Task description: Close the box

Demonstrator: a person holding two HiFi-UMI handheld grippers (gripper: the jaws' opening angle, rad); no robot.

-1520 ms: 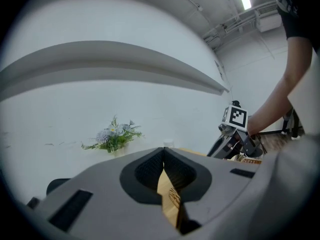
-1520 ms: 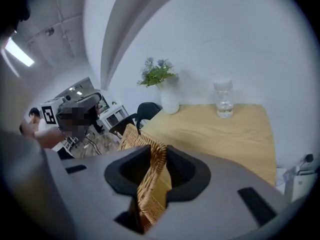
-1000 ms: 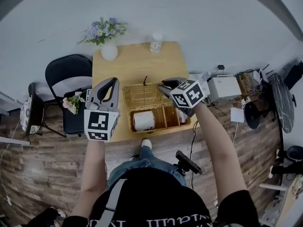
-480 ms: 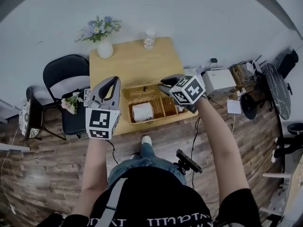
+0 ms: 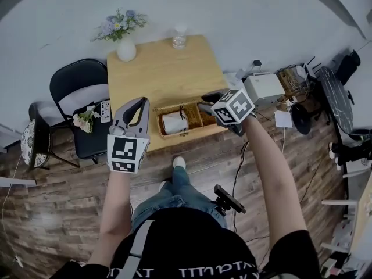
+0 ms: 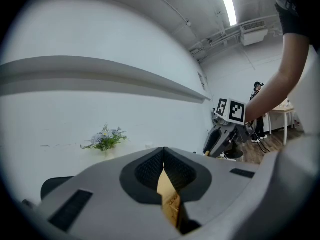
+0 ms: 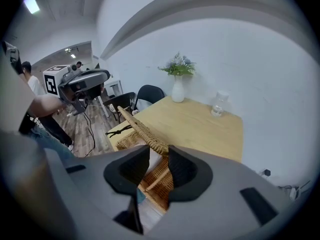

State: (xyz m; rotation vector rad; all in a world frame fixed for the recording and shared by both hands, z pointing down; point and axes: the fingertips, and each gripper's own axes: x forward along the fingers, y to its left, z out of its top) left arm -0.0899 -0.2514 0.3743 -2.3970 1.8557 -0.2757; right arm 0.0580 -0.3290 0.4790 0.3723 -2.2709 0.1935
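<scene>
Here, 1 box point(image 5: 174, 134), 1 vase point(image 5: 126, 51) — 1 bottle point(image 5: 179, 38).

I'm working in a lab-like room with one corner dressed up as a home. A bare white wall point(image 5: 232, 10) backs a small wood table point(image 5: 163, 68), a vase point(image 5: 126, 51) of flowers and a black chair point(image 5: 78, 83) on a plank floor point(image 5: 58, 202). To my right, cables point(image 5: 238, 164) trail past a white box point(image 5: 264, 88) and piled gear point(image 5: 293, 86). Overhead run a strip light point(image 6: 231, 4) and open ducts point(image 6: 220, 39). A person point(image 6: 257, 91) stands by another desk point(image 6: 282, 111).
</scene>
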